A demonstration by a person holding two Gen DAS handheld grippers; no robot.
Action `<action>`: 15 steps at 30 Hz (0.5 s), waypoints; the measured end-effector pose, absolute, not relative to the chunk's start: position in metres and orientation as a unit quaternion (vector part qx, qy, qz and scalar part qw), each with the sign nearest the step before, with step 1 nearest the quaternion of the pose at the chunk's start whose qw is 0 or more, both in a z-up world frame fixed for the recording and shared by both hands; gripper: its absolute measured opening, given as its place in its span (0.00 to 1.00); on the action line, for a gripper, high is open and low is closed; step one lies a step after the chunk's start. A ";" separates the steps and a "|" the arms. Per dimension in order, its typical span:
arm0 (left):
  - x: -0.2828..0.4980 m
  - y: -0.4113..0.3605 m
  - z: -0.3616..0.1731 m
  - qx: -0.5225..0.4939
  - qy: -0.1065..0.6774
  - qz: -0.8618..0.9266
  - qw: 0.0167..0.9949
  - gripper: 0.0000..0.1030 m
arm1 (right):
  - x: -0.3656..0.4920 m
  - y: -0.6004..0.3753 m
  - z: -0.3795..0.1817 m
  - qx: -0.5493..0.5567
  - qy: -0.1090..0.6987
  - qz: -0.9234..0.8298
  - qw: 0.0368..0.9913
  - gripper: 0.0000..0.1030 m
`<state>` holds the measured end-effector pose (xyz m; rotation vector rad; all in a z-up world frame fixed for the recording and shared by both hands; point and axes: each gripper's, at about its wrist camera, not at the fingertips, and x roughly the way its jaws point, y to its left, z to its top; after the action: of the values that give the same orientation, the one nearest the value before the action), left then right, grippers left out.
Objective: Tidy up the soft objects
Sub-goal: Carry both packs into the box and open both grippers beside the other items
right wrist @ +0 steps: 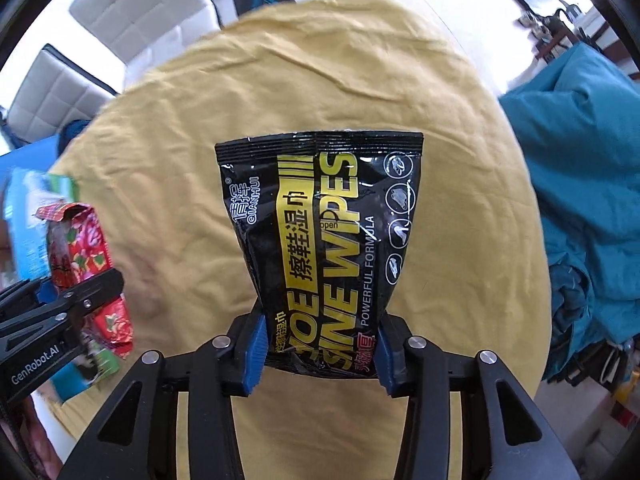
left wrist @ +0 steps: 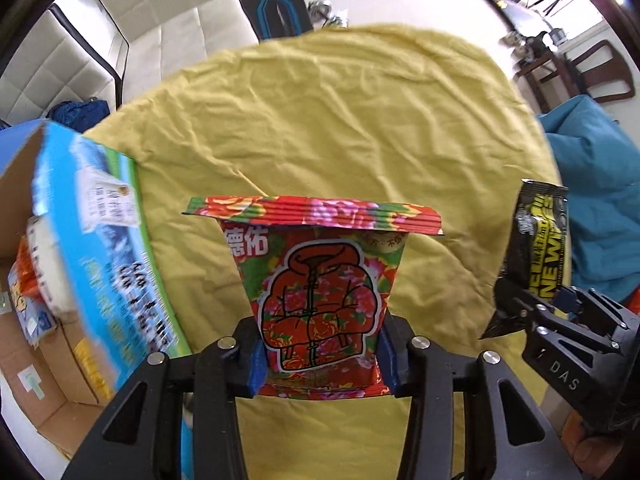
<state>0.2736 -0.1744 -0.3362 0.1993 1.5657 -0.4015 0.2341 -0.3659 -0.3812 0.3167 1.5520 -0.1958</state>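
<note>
Left gripper [left wrist: 320, 354]: we see its jaws closed on the lower end of a red floral plastic packet [left wrist: 316, 288], which is lifted clear of the cloth.
Right gripper [right wrist: 320, 354]: we see its jaws clamped on the lower end of a glossy black-and-yellow shoe-wipes pouch [right wrist: 324, 240], likewise held aloft.
Surface: we note a wrinkled yellow cloth [left wrist: 340, 120] covering it, both packs above its near half.
Left edge: we see an open cardboard box with blue-green print [left wrist: 100, 260].
</note>
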 end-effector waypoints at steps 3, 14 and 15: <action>0.264 -0.156 -0.310 0.070 0.686 -0.186 0.700 0.39 | 0.224 -0.355 -0.348 0.145 0.680 -0.072 0.715 0.45; 0.271 -0.074 -0.227 0.003 0.644 -0.185 0.743 0.39 | 0.213 -0.285 -0.225 0.112 0.628 0.009 0.770 0.45; 0.272 -0.066 -0.222 -0.002 0.640 -0.183 0.746 0.39 | 0.213 -0.276 -0.219 0.112 0.624 0.015 0.773 0.45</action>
<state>0.2725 -0.0664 -0.2216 -0.0044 1.4020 -0.4015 0.2126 -0.2756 -0.2194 0.2425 1.3524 0.0326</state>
